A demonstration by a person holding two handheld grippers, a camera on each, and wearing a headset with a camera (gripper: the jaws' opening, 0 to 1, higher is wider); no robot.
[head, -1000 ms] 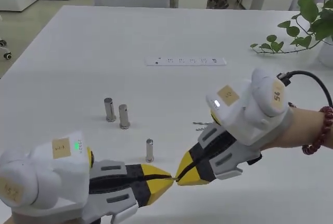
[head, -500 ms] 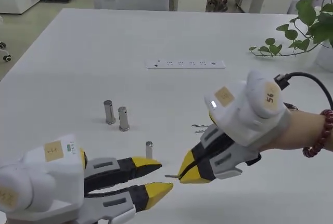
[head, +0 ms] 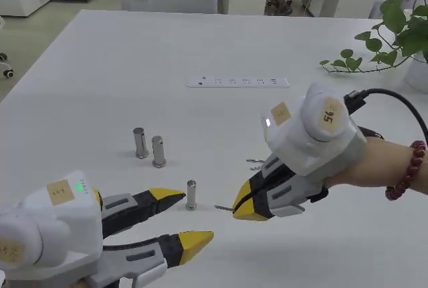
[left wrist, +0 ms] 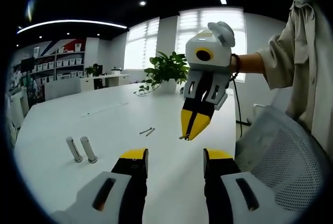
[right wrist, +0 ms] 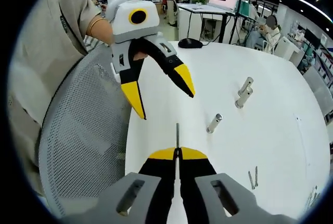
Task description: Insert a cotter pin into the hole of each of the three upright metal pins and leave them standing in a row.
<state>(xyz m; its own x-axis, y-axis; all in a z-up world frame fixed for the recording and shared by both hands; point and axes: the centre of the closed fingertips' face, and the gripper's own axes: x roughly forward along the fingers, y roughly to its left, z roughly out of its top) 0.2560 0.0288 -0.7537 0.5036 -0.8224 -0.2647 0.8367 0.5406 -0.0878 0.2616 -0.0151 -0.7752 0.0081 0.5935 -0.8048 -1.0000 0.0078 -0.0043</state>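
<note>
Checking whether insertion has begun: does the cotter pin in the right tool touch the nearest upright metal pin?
Apart. The head view shows a plain gap between the tip of the cotter pin and the metal pin.

My jaws are matt plastic; pins (head: 158, 151) and cotter pin (right wrist: 177, 135), bare satin metal; table (head: 134, 67) smooth, matt white.

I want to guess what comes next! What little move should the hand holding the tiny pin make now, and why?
Probably slide the right gripper toward the nearest metal pin, bringing the cotter pin up to its top part. The fingers are shut on the cotter pin, its tip points at that metal pin, and a small gap separates them.
</note>
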